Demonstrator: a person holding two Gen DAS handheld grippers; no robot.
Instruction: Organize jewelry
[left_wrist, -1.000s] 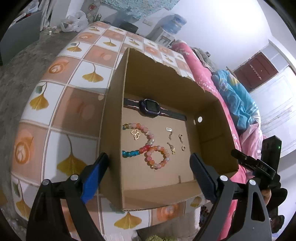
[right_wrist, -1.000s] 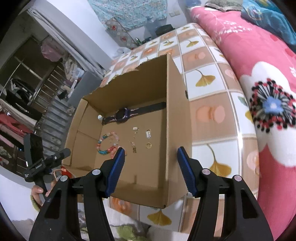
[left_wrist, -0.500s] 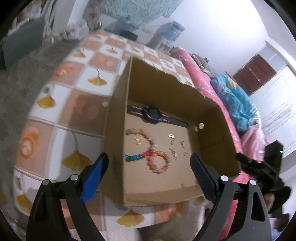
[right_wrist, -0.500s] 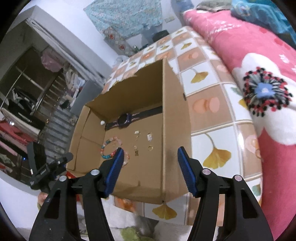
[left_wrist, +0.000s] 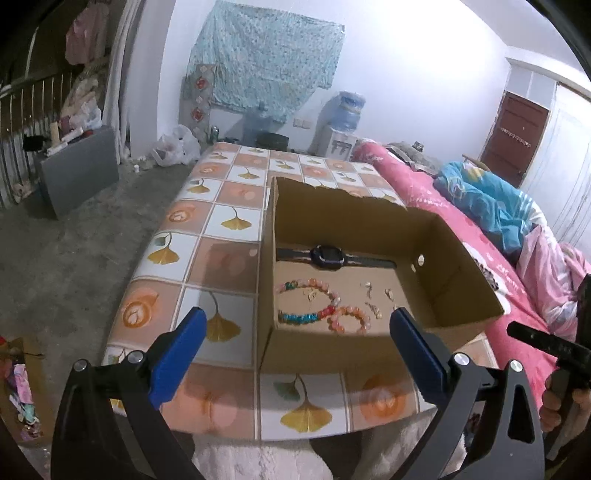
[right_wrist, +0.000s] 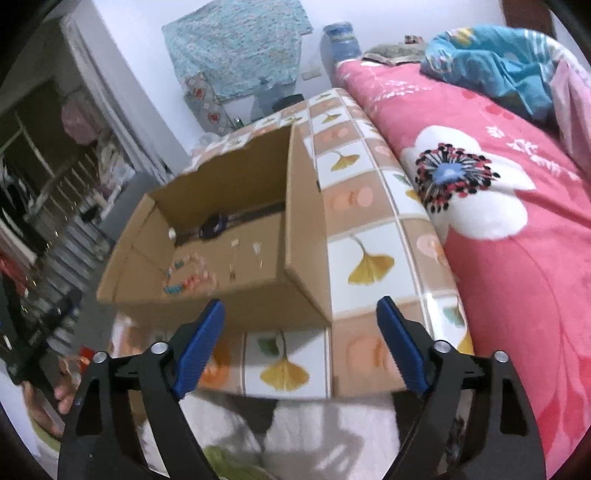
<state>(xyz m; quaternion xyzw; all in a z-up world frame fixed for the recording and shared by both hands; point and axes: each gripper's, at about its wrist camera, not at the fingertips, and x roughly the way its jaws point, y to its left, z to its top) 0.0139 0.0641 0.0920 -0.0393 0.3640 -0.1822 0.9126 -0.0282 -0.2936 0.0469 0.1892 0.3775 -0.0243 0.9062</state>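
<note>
An open cardboard box (left_wrist: 461, 291) (right_wrist: 303, 236) stands on the tiled table (left_wrist: 229, 258) (right_wrist: 362, 266). Inside lie a dark watch (left_wrist: 327, 255) (right_wrist: 214, 226) along the far wall, a long bead bracelet (left_wrist: 306, 299) (right_wrist: 184, 275), a small pink bead bracelet (left_wrist: 351, 319) and several tiny gold pieces (left_wrist: 373, 306) (right_wrist: 243, 254). My left gripper (left_wrist: 295, 336) hangs in front of the box's near wall, its jaws opening wide with nothing between them. My right gripper (right_wrist: 299, 325) sits before the box's near right corner, jaws also opening and holding nothing.
A bed with a pink flowered blanket (right_wrist: 517, 240) (left_wrist: 424, 192) runs along the table's right side, a blue quilt (left_wrist: 491, 199) on it. A grey cabinet (left_wrist: 77, 173) stands on the concrete floor at left. A hand (left_wrist: 561, 402) holding the other gripper shows at right.
Both grippers have pulled back from the box and tilted up, so the box looks smaller and more of the room shows. The right jaws stand wider than before; the left ones slightly wider.
</note>
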